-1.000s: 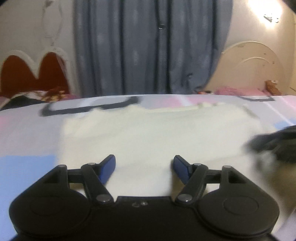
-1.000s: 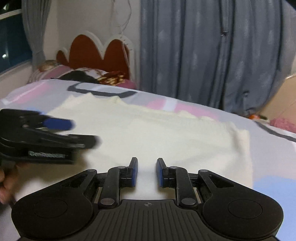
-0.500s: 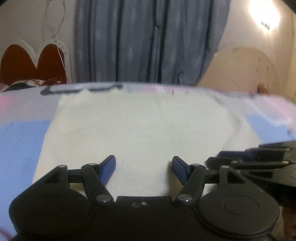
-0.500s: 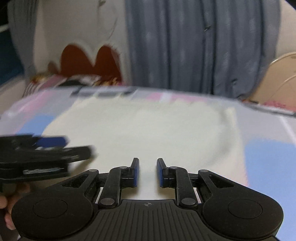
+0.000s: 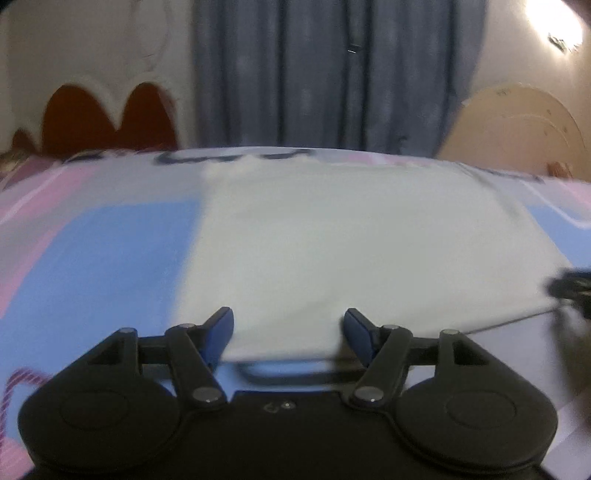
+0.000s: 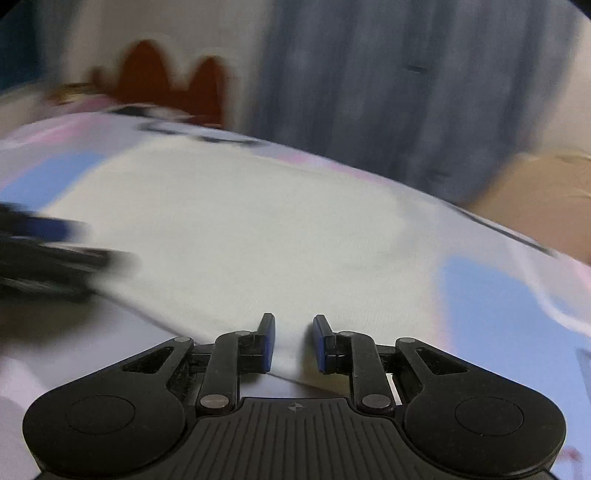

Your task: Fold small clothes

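Between your left gripper's [image 5: 289,326] wide-apart fingers lies the near hem of the cream garment [image 5: 351,243], ungripped. Your right gripper [image 6: 293,341] stands narrowly parted over that same hem, holding nothing. Catch both hem corners evenly before lifting. The garment lies flat on the patterned bedsheet [image 5: 103,251]; no containers show.

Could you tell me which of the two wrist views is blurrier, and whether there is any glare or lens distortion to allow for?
Right wrist view: heavy motion smear over the curtain, headboard and bedsheet; only the right gripper is crisp. Left wrist view: milder blur, the white garment soft-edged; a wall lamp glares at top right. Both: fisheye bowing of the bed and dark corners.
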{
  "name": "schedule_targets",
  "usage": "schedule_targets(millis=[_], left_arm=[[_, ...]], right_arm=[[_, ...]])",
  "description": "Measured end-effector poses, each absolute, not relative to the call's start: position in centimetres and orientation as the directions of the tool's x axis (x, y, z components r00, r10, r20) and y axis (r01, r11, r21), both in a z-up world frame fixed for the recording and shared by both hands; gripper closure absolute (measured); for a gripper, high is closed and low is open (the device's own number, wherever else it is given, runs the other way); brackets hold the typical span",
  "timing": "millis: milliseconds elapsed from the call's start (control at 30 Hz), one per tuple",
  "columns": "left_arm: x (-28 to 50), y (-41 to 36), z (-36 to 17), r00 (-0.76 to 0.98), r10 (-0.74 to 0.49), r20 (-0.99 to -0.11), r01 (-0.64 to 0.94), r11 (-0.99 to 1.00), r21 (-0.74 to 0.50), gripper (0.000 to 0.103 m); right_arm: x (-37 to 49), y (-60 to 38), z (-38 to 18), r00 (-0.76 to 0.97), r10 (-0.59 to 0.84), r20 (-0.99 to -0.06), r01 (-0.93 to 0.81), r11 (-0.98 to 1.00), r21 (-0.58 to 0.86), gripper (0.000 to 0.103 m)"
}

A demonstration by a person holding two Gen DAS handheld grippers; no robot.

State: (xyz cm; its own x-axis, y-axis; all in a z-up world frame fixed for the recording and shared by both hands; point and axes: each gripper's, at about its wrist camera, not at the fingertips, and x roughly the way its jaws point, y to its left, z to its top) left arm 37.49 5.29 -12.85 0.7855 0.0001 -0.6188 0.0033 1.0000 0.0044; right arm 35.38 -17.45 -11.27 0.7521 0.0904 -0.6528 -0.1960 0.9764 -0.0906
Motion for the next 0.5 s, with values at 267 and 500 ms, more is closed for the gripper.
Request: schedule_targets(millis=[267, 500], left_arm=[[37.6, 4.4, -11.9, 0.776, 0.044, -0.629, -0.038, 0.999, 0.023, 0.039], [37.3, 5.0, -11.7, 0.764, 0.067, -0.641, -0.066, 0.997, 0.026, 0.041]], right_arm=[[35.5, -19.0, -8.9, 0.773, 0.141, -0.618, -0.191, 0.982, -0.014, 0.083], [35.4, -20.8, -9.3, 0.741, 0.114, -0.662, -0.152, 0.988, 0.0, 0.083]])
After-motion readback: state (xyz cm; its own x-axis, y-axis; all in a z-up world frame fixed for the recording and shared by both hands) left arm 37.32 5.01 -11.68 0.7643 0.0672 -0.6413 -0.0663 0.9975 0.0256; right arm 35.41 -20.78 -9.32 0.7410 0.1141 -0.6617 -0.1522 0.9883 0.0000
